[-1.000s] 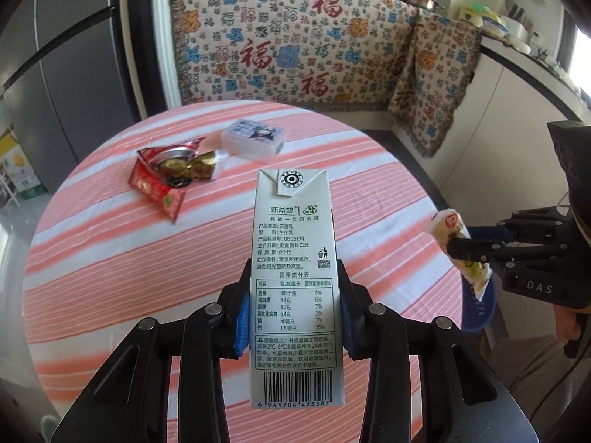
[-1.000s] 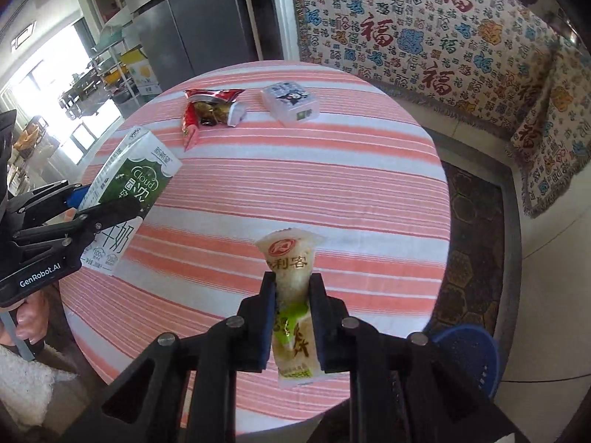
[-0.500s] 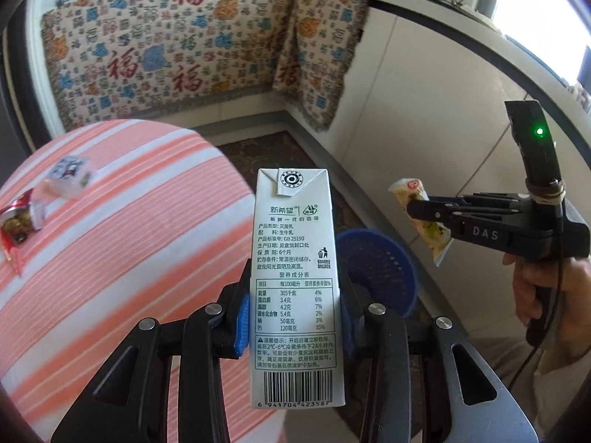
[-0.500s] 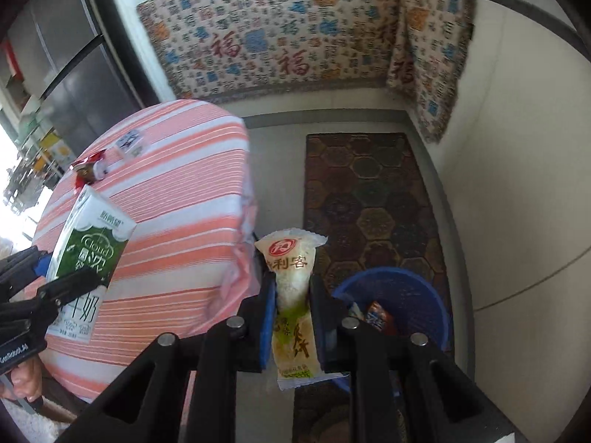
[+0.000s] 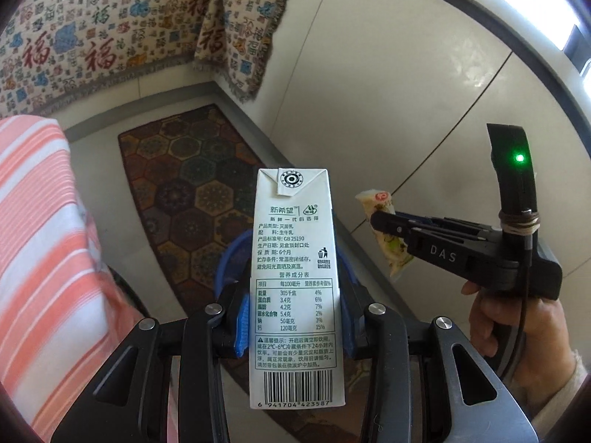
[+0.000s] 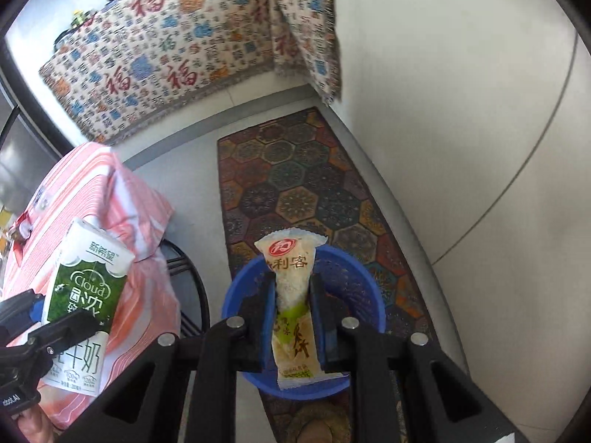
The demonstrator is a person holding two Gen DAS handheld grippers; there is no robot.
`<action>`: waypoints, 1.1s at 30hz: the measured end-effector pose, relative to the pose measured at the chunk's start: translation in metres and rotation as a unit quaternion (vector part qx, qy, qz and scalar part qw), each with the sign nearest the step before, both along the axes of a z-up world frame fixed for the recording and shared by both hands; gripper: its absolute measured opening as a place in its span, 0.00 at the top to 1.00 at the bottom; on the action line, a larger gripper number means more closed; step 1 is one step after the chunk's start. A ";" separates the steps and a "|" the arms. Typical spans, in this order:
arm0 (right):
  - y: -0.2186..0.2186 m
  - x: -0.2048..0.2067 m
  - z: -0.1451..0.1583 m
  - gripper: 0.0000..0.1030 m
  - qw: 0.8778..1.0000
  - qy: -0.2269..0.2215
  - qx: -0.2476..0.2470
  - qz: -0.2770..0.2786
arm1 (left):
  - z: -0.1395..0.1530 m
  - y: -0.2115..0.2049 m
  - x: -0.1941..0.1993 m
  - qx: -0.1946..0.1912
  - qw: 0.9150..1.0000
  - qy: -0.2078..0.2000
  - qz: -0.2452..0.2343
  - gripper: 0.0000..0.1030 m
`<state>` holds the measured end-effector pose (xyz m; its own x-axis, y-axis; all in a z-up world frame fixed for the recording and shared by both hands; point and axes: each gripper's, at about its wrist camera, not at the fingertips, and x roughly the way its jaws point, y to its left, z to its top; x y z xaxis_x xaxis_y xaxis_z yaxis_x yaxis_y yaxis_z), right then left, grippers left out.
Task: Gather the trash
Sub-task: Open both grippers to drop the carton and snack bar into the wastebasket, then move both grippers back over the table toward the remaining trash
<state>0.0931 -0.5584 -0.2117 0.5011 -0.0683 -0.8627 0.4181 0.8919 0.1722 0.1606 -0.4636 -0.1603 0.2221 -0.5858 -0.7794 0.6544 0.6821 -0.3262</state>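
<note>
Currently held items, two in all:

Left gripper (image 5: 293, 317): clamped on the milk carton (image 5: 295, 280), blue pads pressed to both side faces at the carton's lower half.
Milk carton: upright between the fingers, its printed panel and barcode facing the left wrist camera, top flap well beyond the fingertips; in the right wrist view (image 6: 83, 302) the green "Cloud" face shows, with the left gripper (image 6: 55, 326) pinching it from the side.
Right gripper (image 6: 293, 317): closed on the snack packet (image 6: 293, 306), one finger on each long edge at mid-length.
Snack packet: upright, sealed red-logo end beyond the fingertips, lower end down between the fingers; from the left wrist camera (image 5: 386, 232) it pokes out of the right gripper (image 5: 391, 227), to the right of the carton and apart from it.
Blue bin (image 6: 365, 295): on the floor below the right gripper, the packet in line with its opening; in the left wrist view its rim (image 5: 231, 254) shows behind the carton.
Patterned rug (image 6: 295, 184): under and beyond the bin.
Striped tablecloth (image 5: 40, 240): at left, its edge hanging down beside the left gripper.
Right hand (image 5: 517, 317): wrapped round the right gripper's handle.
</note>
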 end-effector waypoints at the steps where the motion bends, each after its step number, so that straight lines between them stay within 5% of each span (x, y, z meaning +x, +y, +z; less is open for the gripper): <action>1: -0.005 -0.001 -0.005 0.82 1.000 0.000 0.006 -0.004 | -0.005 -0.007 0.001 0.000 1.000 0.001 -0.003 0.63; 13: -0.042 0.000 -0.039 0.80 0.999 0.013 0.049 -0.019 | -0.054 -0.057 0.004 0.018 0.999 0.009 -0.025 0.62; 14: -0.044 0.001 -0.042 0.80 0.998 0.012 0.055 -0.022 | -0.057 -0.059 0.005 0.021 0.999 0.009 -0.025 0.59; 15: -0.046 0.002 -0.046 0.80 0.998 0.010 0.062 -0.025 | -0.060 -0.061 0.006 0.024 0.999 0.009 -0.025 0.46; 17: -0.047 0.003 -0.051 0.56 0.997 0.012 0.070 -0.029 | -0.062 -0.063 0.007 0.028 0.999 0.005 -0.020 0.30; 20: -0.048 0.001 -0.047 0.48 0.997 -0.003 0.075 -0.036 | -0.061 -0.057 0.009 0.024 1.000 0.002 -0.010 0.28; 26: -0.038 -0.005 -0.012 0.48 0.997 -0.043 -0.009 -0.058 | -0.029 -0.021 0.007 0.008 1.000 -0.016 0.015 0.26; 33: -0.014 -0.016 0.046 0.48 0.980 -0.137 -0.120 -0.076 | 0.027 0.061 -0.016 -0.003 0.998 -0.048 0.050 0.21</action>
